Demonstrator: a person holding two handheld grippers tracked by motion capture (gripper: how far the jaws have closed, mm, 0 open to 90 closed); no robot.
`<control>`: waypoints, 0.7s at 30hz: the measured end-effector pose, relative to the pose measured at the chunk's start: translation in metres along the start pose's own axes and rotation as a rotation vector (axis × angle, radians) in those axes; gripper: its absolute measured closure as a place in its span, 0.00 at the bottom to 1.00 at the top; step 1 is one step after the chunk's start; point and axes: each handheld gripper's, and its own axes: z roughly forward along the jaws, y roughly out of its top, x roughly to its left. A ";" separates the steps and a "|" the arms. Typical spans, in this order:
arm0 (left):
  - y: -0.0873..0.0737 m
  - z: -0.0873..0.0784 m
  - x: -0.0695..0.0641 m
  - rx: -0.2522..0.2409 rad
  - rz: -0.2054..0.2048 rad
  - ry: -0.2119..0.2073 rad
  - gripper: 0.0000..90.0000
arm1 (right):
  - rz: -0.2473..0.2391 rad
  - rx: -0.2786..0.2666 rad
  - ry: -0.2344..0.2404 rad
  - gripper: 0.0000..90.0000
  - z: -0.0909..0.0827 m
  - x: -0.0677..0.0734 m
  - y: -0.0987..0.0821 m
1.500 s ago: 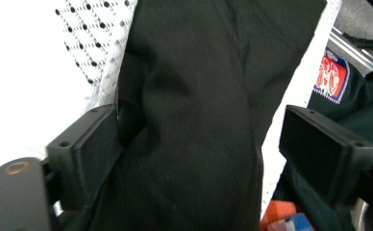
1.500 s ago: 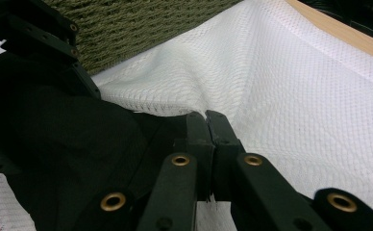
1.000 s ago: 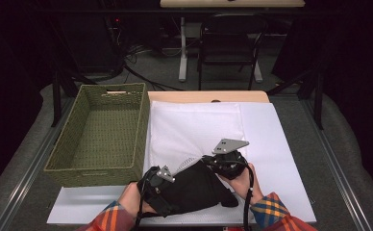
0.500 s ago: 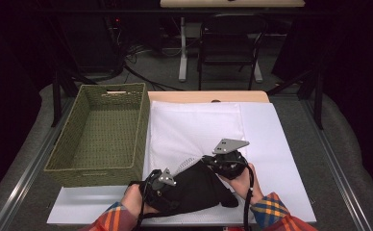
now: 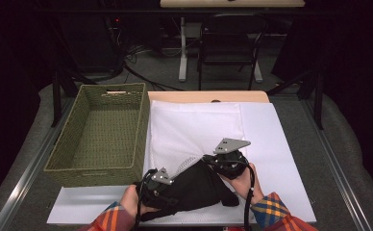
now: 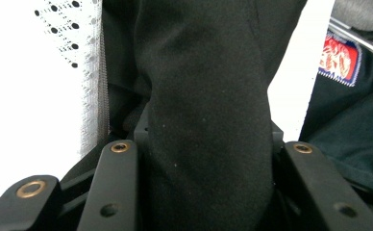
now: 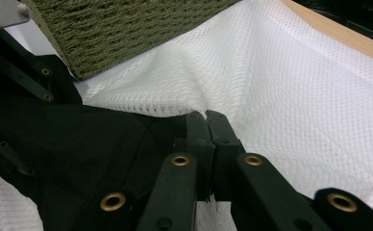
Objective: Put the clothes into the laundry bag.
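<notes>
One black garment, one basket

A dim room is lying beyond the table: grey carpeted floor, cables trailing across it, a dark chair standing beside a white desk leg, a pale desktop catching light above.

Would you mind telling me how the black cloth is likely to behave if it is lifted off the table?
The black cloth will probably sag, since it already bunches into a thick fold between the left gripper jaws. It looks light and thin. Its matte weave suggests it will not slip easily from the right gripper.
</notes>
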 end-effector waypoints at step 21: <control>0.016 -0.003 -0.004 -0.032 -0.197 0.067 0.64 | -0.003 -0.005 -0.003 0.99 0.000 0.002 0.001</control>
